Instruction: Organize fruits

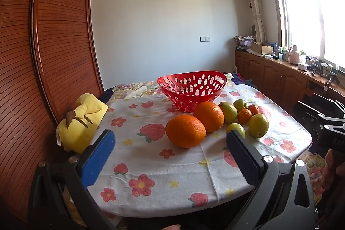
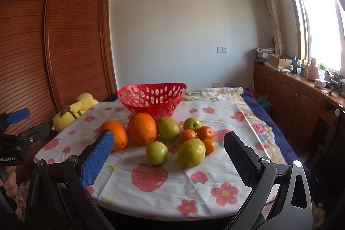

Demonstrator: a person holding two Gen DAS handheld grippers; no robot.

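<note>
Left gripper (image 1: 170, 137) and right gripper (image 2: 168, 137) both gaped wide, holding nothing; oranges (image 2: 141, 128), pears (image 2: 191, 152) and tangerines (image 2: 205, 133) clustered on tablecloth (image 2: 151, 182) just before red basket (image 2: 151, 100)

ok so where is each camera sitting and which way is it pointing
Left wrist: sits on the left tool, facing forward over the table toward the red basket and the far wall; its own two open fingers frame the near orange, and the right tool shows at the right edge.
Right wrist: sits on the right tool, facing the same way from further right, open fingers framing the green fruits; the left tool and the hand holding it show at the left edge.
Shared: basket, fruit pile, yellow plush, flowered cloth.
</note>
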